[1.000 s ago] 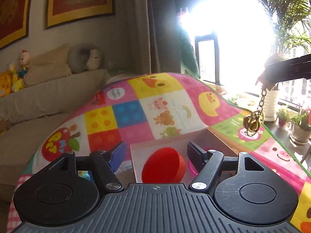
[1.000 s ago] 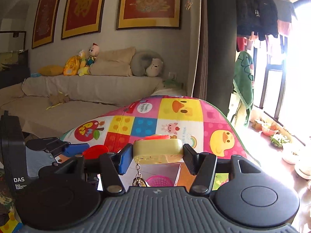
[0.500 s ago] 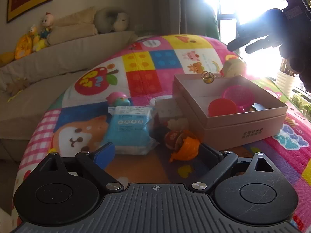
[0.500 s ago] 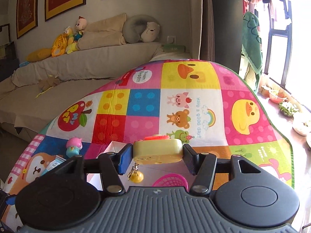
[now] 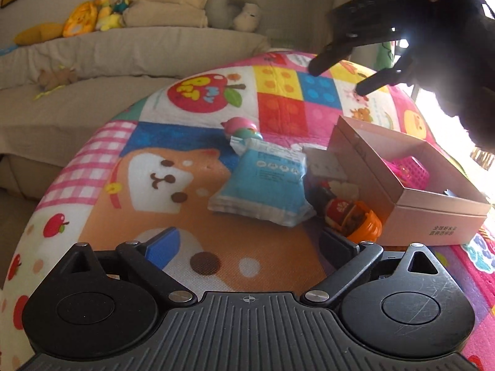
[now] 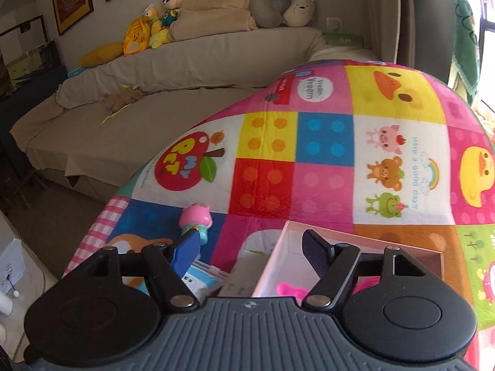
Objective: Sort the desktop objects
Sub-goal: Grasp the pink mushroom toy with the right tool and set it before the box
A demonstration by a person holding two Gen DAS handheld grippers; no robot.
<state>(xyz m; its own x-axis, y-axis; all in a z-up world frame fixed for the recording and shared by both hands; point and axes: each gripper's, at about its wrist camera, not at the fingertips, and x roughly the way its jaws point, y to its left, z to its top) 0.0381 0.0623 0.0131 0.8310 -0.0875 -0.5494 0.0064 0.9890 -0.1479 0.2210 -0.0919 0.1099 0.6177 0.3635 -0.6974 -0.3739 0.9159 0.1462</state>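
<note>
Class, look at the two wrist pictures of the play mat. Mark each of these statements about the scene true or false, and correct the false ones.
1. The blue packet lies inside the box. False: it lies on the mat, beside the box.
2. A pink basket sits in the box. True.
3. The right claw grips a yellow keyring. False: its jaws have just been opening and nothing is between them.
4. The left claw is open and empty. True.
5. The orange toy lies on the sofa. False: it lies on the mat, close by the box.
</note>
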